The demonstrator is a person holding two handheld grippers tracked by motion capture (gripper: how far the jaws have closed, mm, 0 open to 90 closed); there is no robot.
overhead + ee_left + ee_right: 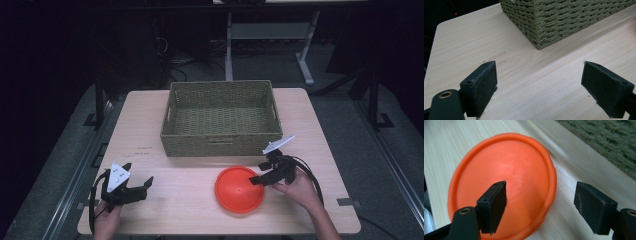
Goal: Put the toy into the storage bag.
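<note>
Plate — near rim hidden behind right gripper.

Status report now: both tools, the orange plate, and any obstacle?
Left tool open, idle. Right tool open, straddling orange plate rim. Basket behind; no obstacle.

Before you stands a light wood-grain table. At its far centre rests an olive woven basket, rectangular and open-topped. Just in front of the basket, right of centre, an orange round plate lies flat on the tabletop.
</note>
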